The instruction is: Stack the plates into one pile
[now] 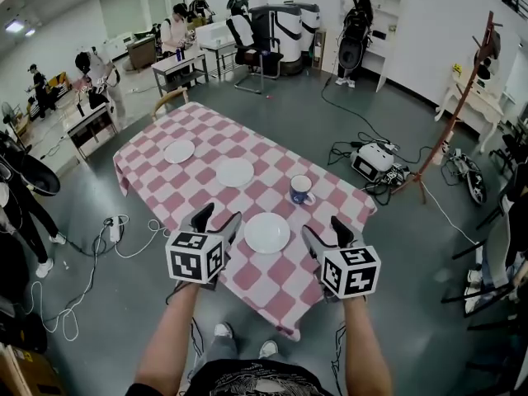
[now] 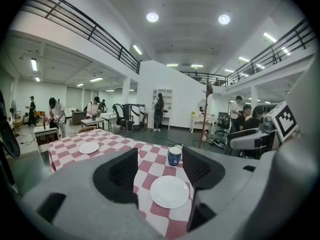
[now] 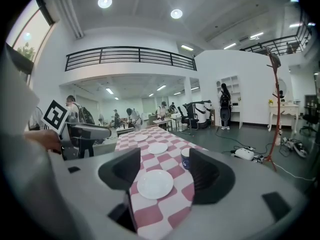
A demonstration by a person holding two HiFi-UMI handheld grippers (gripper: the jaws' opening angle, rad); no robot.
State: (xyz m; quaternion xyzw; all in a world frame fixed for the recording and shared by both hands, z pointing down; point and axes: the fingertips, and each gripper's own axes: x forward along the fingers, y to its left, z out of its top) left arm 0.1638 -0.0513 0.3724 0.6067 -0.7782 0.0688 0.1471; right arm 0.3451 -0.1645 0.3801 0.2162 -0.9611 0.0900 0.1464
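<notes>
Plates, white, three: near plate (image 1: pixel 266 233), middle plate (image 1: pixel 235 172) and far plate (image 1: pixel 179 151) are lying singly in a diagonal row on the pink-and-white checked table (image 1: pixel 206 126), all apart, none stacked.
Mug (image 1: pixel 301 190), blue, one: standing right of the row; its white mark is too small to read.
Grippers, two: left gripper (image 1: pixel 216 219) and right gripper (image 1: pixel 324 229) are hovering either side of the near plate, jaws standing wide, gripping nothing.
Coat stand (image 1: pixel 462 106) and white box (image 1: pixel 373 161) are standing on the floor beyond.
</notes>
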